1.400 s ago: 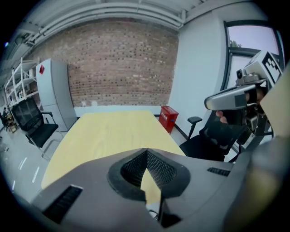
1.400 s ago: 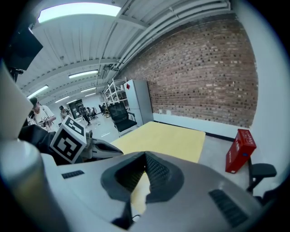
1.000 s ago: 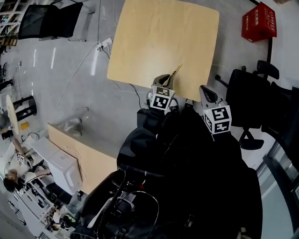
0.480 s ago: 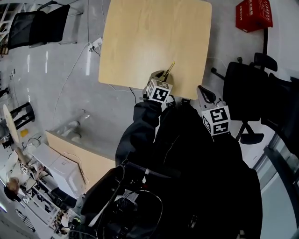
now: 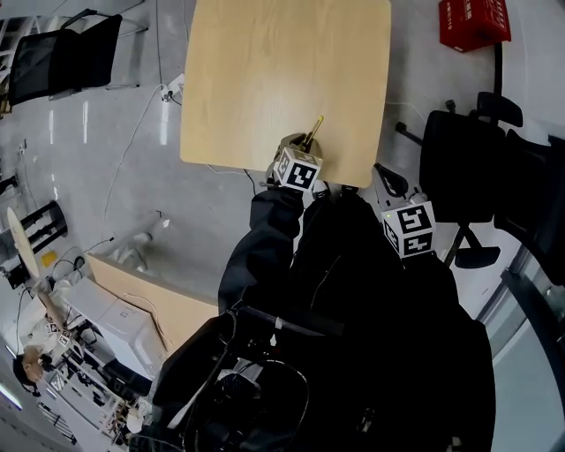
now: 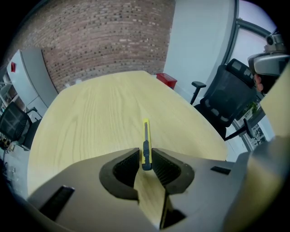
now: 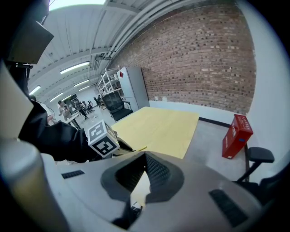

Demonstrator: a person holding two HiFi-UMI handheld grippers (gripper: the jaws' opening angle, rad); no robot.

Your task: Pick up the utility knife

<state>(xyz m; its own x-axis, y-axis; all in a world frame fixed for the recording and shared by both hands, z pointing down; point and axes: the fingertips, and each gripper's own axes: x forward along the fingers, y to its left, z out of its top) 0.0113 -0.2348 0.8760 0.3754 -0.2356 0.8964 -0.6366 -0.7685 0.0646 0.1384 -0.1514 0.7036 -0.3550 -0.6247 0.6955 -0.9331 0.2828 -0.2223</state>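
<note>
The utility knife (image 5: 313,131) is slim and yellow with a black slider. It sticks out forward from my left gripper (image 5: 301,144) over the near edge of the light wooden table (image 5: 265,71). In the left gripper view the jaws are shut on the rear end of the utility knife (image 6: 145,144), whose blade end points away across the table (image 6: 90,118). My right gripper (image 5: 387,178) hangs off the table's near right corner, apart from the knife. In the right gripper view its fingertips (image 7: 146,156) meet with nothing between them, and the table (image 7: 158,129) lies ahead.
A red crate (image 5: 474,22) stands on the floor beyond the table's far right corner. A black office chair (image 5: 459,168) is close to the right gripper. Another dark chair (image 5: 62,53) stands far left. Cables (image 5: 132,132) trail across the grey floor, and a white desk (image 5: 132,309) sits lower left.
The left gripper, with the knife in it, has shifted a little up and left in the head view. The right gripper has barely moved.
</note>
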